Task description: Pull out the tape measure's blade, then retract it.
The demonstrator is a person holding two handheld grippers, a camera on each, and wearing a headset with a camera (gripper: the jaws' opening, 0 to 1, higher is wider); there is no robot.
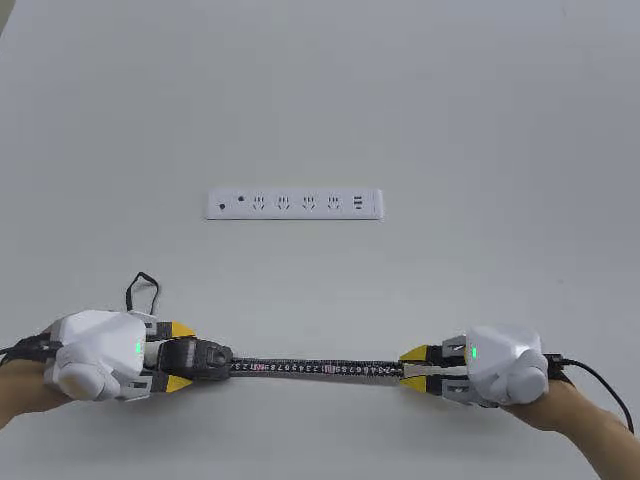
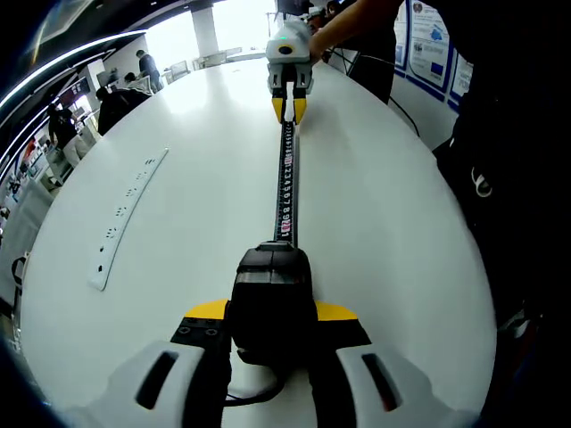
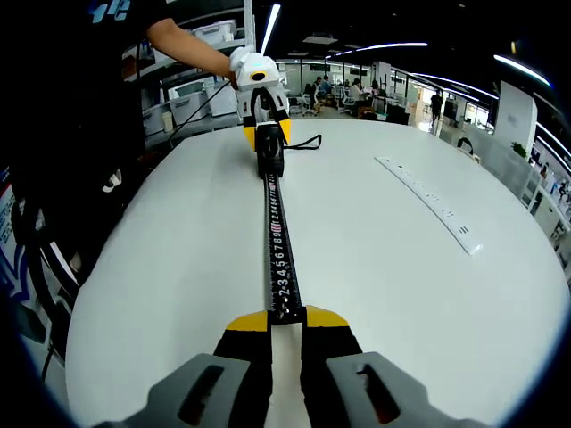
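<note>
Black blade drawn out flat between two grippers on a white table

The table (image 1: 320, 100) lies open on every side of the work, and in the gripper views its curved edge runs near the person. The dark blade (image 1: 320, 367), marked with pale numerals, runs straight along the tabletop at the near side. Its black case (image 1: 200, 357) is clamped in the yellow-tipped jaws of the left gripper (image 1: 180, 356), and the right gripper (image 1: 415, 367) has its jaws pinched together on the blade's tip. A white power strip (image 1: 294, 204) lies well beyond, parallel to the blade. A thin black cord (image 1: 142, 288) loops beside the left gripper
</note>
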